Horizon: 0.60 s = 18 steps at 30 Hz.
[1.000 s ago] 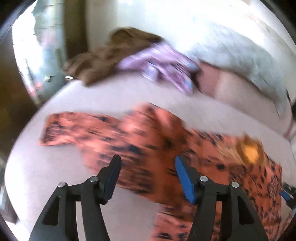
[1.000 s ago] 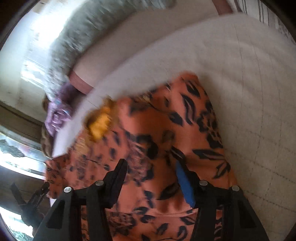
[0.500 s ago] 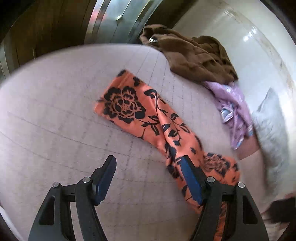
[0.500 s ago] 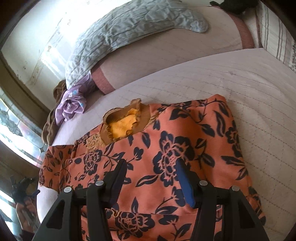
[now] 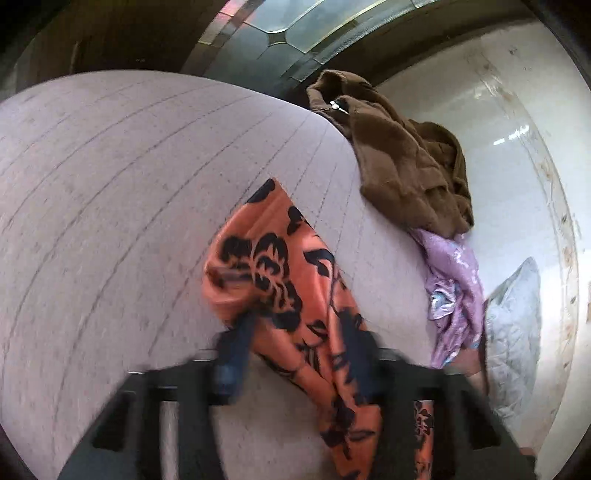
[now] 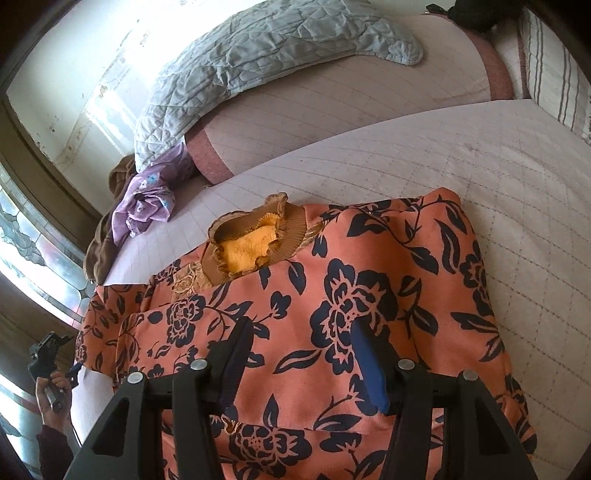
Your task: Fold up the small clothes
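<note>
An orange top with a dark floral print point(image 6: 369, 280) lies on the quilted bed, its brown ruffled collar with yellow lining point(image 6: 251, 247) towards the pillows. My right gripper point(image 6: 299, 339) is open just above the top's body, its jaws wide apart. In the left wrist view one sleeve point(image 5: 280, 280) of the top is bunched and lifted between the blurred jaws of my left gripper point(image 5: 295, 343), which are closing around it. The left gripper also shows far off in the right wrist view point(image 6: 48, 354), held in a hand.
A brown fuzzy garment point(image 5: 399, 158) and a purple garment point(image 5: 454, 288) lie at the bed's edge by the wall. A grey quilted pillow point(image 6: 258, 59) and a pink bolster point(image 6: 351, 107) lie behind the top. A stained-glass window point(image 5: 295, 22) lies beyond the bed.
My left gripper moved onto the flat sleeve and its jaws have come closer around it; the sleeve is now bunched and raised. The right gripper has stayed open over the top.
</note>
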{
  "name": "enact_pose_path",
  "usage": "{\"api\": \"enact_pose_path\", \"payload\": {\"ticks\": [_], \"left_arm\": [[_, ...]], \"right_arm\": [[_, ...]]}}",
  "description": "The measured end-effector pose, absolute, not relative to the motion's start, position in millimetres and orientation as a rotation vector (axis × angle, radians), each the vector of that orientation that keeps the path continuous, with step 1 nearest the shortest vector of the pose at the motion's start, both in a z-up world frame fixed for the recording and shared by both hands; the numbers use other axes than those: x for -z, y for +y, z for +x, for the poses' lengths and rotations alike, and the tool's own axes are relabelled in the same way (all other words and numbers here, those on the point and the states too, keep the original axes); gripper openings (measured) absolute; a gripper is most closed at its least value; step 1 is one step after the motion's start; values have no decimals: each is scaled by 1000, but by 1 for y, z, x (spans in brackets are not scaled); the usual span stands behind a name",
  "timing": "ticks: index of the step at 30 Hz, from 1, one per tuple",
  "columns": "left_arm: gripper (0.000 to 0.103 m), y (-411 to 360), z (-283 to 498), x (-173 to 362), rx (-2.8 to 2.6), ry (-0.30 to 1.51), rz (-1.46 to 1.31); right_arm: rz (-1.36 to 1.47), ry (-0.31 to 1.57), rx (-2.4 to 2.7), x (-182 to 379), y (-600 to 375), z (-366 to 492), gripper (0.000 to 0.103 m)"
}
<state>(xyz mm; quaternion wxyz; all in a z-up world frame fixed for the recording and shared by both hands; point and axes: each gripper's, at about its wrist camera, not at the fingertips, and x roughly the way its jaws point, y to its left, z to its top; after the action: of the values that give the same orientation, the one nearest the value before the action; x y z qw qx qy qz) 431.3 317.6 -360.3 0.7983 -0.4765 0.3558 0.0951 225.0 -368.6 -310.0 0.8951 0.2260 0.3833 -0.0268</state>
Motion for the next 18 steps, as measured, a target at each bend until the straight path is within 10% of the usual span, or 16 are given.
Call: {"api": "enact_pose_path", "payload": {"ticks": [2, 14, 16, 18], "left_arm": [[4, 319, 437, 367, -196, 778, -1021], [2, 271, 428, 289, -258, 739, -775], [9, 274, 425, 304, -228, 804, -872], [48, 279, 424, 321, -237, 848, -933]], "right_arm": [[459, 801, 57, 312, -366, 228, 59], [504, 739, 84, 296, -382, 218, 59], [533, 744, 88, 296, -389, 216, 59], [552, 747, 89, 297, -392, 216, 59]]}}
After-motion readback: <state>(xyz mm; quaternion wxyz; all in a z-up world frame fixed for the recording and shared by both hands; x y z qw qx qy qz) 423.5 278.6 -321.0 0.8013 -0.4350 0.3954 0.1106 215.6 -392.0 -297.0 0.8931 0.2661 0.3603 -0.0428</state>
